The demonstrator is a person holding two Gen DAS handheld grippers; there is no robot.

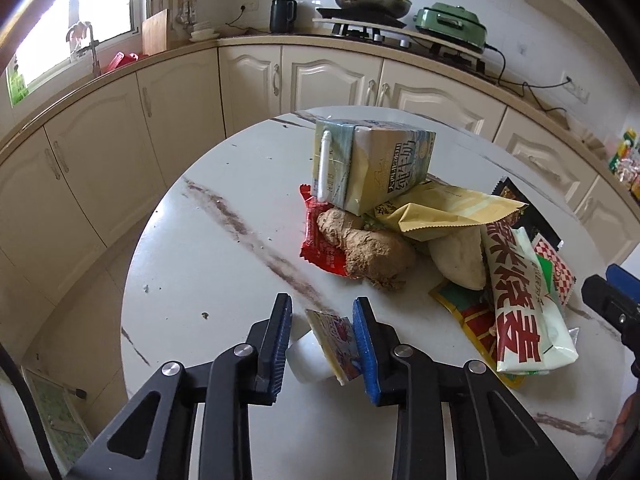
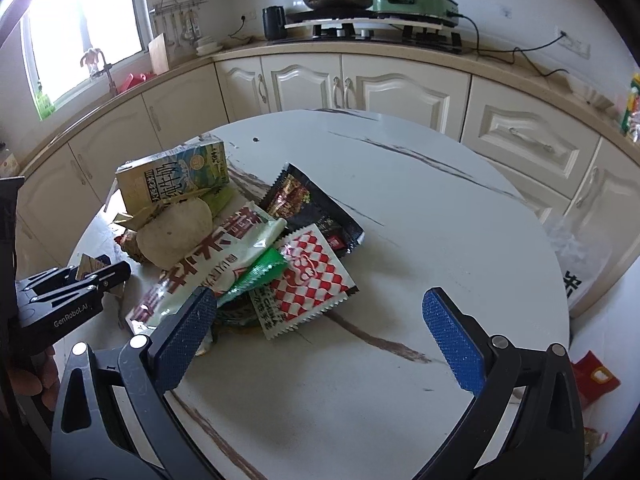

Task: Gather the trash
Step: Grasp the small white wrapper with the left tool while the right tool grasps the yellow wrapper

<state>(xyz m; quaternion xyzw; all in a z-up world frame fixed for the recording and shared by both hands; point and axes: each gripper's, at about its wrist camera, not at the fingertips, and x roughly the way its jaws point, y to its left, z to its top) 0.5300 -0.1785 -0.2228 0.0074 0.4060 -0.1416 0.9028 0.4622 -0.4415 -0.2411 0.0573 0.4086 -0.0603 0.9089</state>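
A pile of trash lies on the round white marble table (image 1: 224, 248): a milk carton (image 1: 372, 164), a ginger root (image 1: 364, 248), a red wrapper (image 1: 320, 240), a yellow bag (image 1: 444, 212) and a white-and-red noodle bag (image 1: 524, 304). My left gripper (image 1: 322, 340) is shut on a small white yogurt cup (image 1: 316, 356) with a peeled lid, just above the table. My right gripper (image 2: 320, 340) is open and empty over the table, its left finger (image 2: 188, 332) beside the noodle bag (image 2: 208, 272) and a red-checked wrapper (image 2: 316, 276). A black wrapper (image 2: 312, 208) lies behind.
Cream kitchen cabinets (image 1: 172, 120) curve around behind the table. A stove with a pan (image 1: 372, 0) and a green cooker (image 1: 452, 24) stand on the counter. A clear plastic bag (image 2: 576, 248) hangs at the table's right edge. A red wrapper (image 2: 596, 376) lies on the floor.
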